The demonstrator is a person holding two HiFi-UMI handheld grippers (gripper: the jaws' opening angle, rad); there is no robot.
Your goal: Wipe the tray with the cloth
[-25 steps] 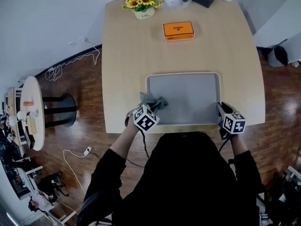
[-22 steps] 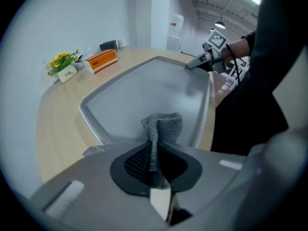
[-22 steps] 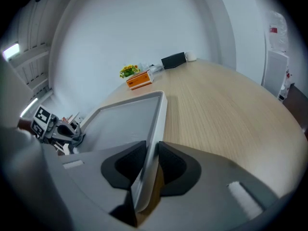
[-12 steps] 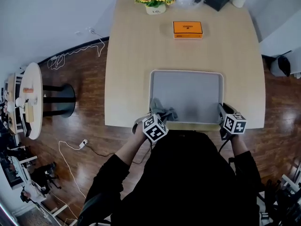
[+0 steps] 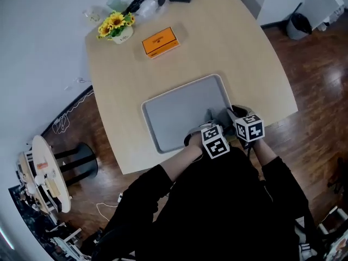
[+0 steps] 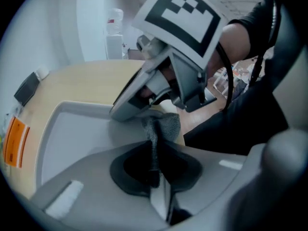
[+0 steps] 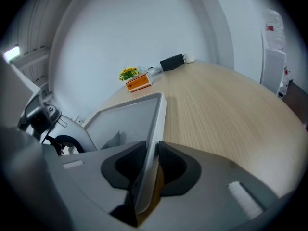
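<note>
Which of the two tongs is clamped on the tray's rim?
The right tongs: they pinch the tray by its rim, whereas the left tongs pinch the grey cloth.

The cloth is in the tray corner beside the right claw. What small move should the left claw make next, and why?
Probably slide the cloth away from the right claw, across the bare floor of the tray. The left claw is shut on the cloth in the near corner, close beside the right claw, which clamps the tray, so that side has no room left.

Office meeting room, large wooden table, water dispenser, plank floor
</note>
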